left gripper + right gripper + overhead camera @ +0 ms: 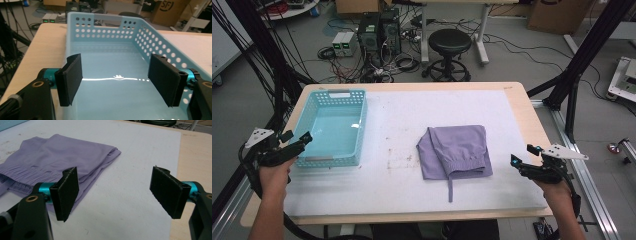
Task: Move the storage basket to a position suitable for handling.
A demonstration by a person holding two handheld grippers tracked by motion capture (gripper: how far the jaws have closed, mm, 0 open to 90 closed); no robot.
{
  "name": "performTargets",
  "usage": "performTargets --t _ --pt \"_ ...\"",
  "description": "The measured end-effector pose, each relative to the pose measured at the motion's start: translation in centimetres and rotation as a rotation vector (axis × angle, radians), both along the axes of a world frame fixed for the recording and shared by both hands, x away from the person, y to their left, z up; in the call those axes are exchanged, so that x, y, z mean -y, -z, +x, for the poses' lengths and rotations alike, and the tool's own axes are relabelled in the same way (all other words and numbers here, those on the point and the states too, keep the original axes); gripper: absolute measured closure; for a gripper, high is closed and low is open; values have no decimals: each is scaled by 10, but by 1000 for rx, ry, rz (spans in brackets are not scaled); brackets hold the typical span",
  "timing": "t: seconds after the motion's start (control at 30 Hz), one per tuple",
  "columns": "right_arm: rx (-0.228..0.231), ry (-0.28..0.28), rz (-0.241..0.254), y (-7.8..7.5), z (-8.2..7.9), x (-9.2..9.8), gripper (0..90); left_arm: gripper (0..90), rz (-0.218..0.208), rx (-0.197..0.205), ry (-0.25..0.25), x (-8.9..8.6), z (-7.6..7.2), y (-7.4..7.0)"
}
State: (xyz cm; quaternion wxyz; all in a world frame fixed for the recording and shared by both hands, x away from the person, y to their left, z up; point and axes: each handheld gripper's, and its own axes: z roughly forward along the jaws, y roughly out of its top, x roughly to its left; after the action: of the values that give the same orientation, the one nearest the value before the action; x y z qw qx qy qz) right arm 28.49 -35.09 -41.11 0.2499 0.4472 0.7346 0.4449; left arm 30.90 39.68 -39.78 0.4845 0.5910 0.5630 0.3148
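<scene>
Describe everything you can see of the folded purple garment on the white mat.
The folded purple garment of thin, smooth fabric lies flat on the white mat, right of the empty light-blue perforated plastic basket. It has a ribbed elastic waistband and a drawstring trailing toward the near edge. Nothing but the mat touches it; the right hand-held gripper is open beside it.

Light blue perforated plastic basket [333,127] stood empty at the table's left, folded purple garment [455,151] lay flat right of it, possibly shorts, drawstring trailing.
</scene>
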Motion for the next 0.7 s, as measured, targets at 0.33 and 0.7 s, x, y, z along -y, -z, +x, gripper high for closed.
performTargets --t 0.33,0.7 --pt "-2 -1 -2 1 0 -2 237 289 -14 -73 -76 -21 1 14" --pt "-12 -15 -40 4 2 -6 238 533 -25 -156 -5 -25 6 26"
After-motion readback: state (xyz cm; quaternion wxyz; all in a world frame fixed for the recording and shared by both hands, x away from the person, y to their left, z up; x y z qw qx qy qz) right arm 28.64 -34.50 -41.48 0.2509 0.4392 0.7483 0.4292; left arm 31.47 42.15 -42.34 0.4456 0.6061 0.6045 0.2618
